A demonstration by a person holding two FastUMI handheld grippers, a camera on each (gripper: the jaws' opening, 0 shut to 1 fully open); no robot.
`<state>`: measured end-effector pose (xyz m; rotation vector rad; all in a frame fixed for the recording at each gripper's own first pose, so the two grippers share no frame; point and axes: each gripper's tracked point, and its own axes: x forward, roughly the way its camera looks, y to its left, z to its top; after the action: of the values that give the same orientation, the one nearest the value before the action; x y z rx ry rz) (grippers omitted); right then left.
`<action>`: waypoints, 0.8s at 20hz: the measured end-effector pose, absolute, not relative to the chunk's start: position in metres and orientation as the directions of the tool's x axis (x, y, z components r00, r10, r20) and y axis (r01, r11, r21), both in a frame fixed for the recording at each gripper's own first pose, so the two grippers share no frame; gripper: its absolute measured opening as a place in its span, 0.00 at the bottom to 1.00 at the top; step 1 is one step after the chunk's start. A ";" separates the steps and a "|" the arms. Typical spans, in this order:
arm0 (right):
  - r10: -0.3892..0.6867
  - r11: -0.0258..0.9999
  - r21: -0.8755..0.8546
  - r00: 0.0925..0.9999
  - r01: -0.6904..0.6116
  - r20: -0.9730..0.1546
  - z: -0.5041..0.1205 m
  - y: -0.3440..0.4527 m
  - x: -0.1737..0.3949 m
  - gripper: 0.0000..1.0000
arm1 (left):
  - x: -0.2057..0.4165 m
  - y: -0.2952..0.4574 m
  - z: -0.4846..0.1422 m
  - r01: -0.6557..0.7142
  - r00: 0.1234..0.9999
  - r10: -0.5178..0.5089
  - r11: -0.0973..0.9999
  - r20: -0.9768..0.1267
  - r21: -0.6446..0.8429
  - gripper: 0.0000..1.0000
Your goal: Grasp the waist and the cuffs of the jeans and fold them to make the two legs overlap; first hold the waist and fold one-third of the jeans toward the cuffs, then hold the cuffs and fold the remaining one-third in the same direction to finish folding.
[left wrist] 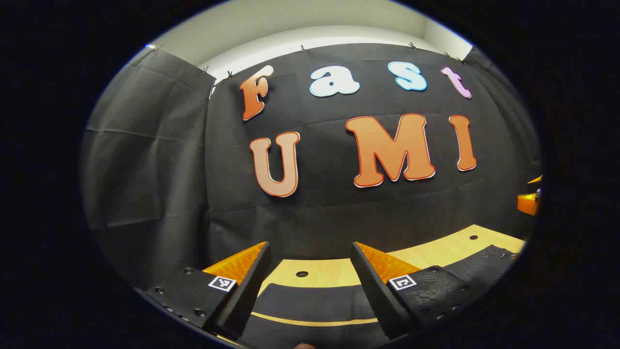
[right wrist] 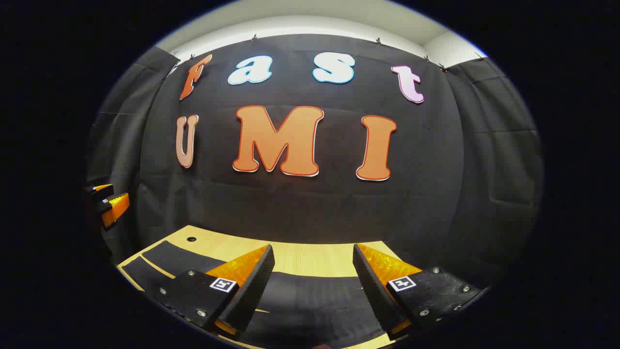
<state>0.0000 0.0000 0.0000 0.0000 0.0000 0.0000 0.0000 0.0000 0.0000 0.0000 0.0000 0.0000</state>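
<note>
Dark jeans (left wrist: 310, 303) lie flat on a light wooden table (left wrist: 436, 252). In the left gripper view they pass under my left gripper (left wrist: 310, 247), which hovers open above them with nothing between its fingers; a thin strip of table shows between two dark bands of cloth. In the right gripper view the jeans (right wrist: 310, 295) stretch from the left to beneath my right gripper (right wrist: 313, 247), also open and holding nothing. Each view catches the other gripper at its edge: the right gripper (left wrist: 530, 198) and the left gripper (right wrist: 109, 201).
The table (right wrist: 310, 259) has small round holes (left wrist: 302, 274) near its far side and ends at the black cloth wall just behind. Cloth walls also close in both sides of the booth.
</note>
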 end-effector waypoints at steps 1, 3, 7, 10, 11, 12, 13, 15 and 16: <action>0.002 1.000 0.007 1.000 -0.002 -0.012 -0.004 0.001 0.000 0.98 | 0.001 -0.003 -0.003 0.021 1.000 -0.021 1.000 -0.009 -0.021 0.98; -0.016 1.000 0.010 0.999 0.017 -0.034 -0.010 -0.005 -0.001 0.98 | 0.003 0.000 -0.006 0.029 0.999 -0.029 0.999 -0.019 -0.029 0.99; -0.049 0.999 -0.003 0.998 0.049 -0.041 -0.011 -0.015 0.000 0.98 | 0.008 0.005 -0.015 0.035 0.998 -0.036 0.999 -0.057 -0.021 0.99; -0.054 0.999 -0.014 0.997 0.053 -0.050 -0.013 -0.015 0.002 0.98 | 0.013 0.012 -0.022 0.008 0.997 -0.010 1.000 -0.081 -0.026 0.99; -0.056 0.998 -0.016 0.997 0.055 -0.054 -0.015 -0.016 0.003 0.98 | 0.014 0.014 -0.024 0.001 0.996 -0.003 1.000 -0.090 -0.023 0.99; -0.054 0.998 -0.016 0.997 0.053 -0.058 -0.016 -0.015 0.004 0.98 | 0.013 0.018 -0.026 -0.010 0.995 0.008 1.000 -0.097 -0.016 0.99; -0.052 0.999 -0.015 0.997 0.051 -0.060 -0.017 -0.014 0.005 0.98 | 0.014 0.022 -0.027 -0.021 0.995 0.019 1.000 -0.098 -0.011 0.98; -0.047 0.999 -0.005 0.995 0.047 -0.083 -0.023 -0.014 0.008 0.98 | 0.015 0.031 -0.030 -0.045 0.993 0.043 0.999 -0.109 -0.013 1.00; -0.049 0.999 0.009 0.993 0.050 -0.104 -0.029 -0.016 0.009 0.98 | 0.015 0.035 -0.036 -0.058 0.990 0.055 0.998 -0.133 -0.016 0.99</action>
<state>0.0092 -0.0164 -0.0291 0.0112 0.1039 -0.0493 0.0151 0.0348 -0.0358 -0.0202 0.1331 0.0570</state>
